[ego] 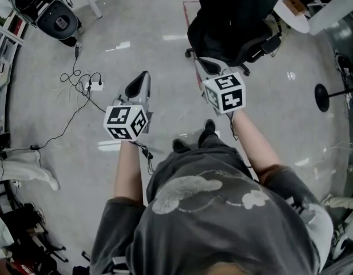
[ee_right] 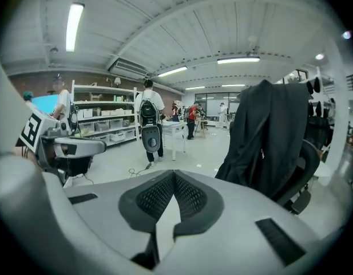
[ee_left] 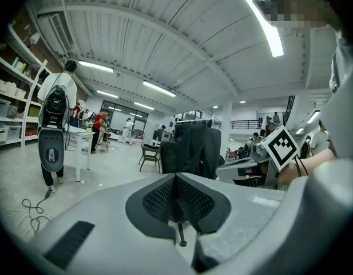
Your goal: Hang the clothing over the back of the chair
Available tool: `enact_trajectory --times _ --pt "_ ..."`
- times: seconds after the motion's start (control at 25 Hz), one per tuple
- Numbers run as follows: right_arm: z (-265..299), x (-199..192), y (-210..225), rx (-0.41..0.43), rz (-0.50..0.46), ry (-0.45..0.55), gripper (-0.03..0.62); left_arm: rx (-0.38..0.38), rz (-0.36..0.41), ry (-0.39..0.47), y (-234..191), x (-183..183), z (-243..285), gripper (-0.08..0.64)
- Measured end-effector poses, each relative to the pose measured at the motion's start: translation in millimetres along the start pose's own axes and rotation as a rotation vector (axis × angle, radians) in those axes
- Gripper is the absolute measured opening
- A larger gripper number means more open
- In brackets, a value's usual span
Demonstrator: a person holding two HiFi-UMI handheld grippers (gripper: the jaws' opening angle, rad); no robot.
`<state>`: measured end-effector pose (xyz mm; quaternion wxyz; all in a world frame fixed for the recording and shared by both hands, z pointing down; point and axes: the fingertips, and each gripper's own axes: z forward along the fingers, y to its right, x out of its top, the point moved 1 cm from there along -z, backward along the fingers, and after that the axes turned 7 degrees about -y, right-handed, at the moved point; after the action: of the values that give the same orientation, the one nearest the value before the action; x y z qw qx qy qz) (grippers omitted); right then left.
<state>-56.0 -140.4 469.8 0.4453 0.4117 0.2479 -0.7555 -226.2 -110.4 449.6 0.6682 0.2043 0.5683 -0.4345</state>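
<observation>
Head view showed the jacket (ego: 233,7) already draped over the chair (ego: 266,43) back. Your left tongs (ego: 142,79) and right tongs (ego: 206,66) were closed, empty; hanging looked done.

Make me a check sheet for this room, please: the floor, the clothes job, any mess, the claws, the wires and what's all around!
Surface: shiny grey floor, with no work table in front of the person.
Job's things: dark clothing already hangs over the back of the chair.
Clutter: round black stand base on the floor at the right.
Grippers: left claw shut, nothing in it; right claw shut, nothing in it. Neither touches the clothing.
Cables: loose cables looping across the floor at the left to a power strip.
Surroundings: shelves, a standing person beside a white table.
</observation>
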Motion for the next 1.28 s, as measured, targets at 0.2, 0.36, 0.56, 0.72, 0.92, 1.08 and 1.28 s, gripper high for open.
enact_trajectory --times 0.2,0.36,0.56,0.72,0.92,1.08,1.28 --pt "-9.7 -7.5 2.0 0.005 0.056 0.015 -0.011 -0.009 -0.015 -0.022 3.9 -13.8 -6.1 0.002" --pt "-19.6 -17.8 10.9 -0.015 0.056 0.013 -0.011 -0.002 -0.021 -0.041 11.5 -26.3 -6.2 0.002" --pt "-31.9 -34.5 26.7 0.011 0.044 -0.011 -0.011 0.016 -0.036 -0.05 35.9 -36.8 -1.2 0.002" --pt "-41.9 -49.2 38.7 0.02 0.062 -0.027 -0.011 0.009 -0.047 -0.067 54.5 -46.6 3.9 0.002" --pt "-53.3 -69.6 34.1 0.05 0.066 -0.039 -0.011 0.033 -0.043 -0.074 66.2 -57.1 -3.4 0.002" --pt "-65.9 -74.9 34.9 0.071 0.05 -0.039 -0.011 0.041 -0.051 -0.075 83.3 -61.3 -7.4 0.002" --pt "-82.2 -79.6 25.8 0.097 0.044 -0.027 -0.011 0.051 -0.061 -0.071 99.5 -67.5 -22.2 0.002"
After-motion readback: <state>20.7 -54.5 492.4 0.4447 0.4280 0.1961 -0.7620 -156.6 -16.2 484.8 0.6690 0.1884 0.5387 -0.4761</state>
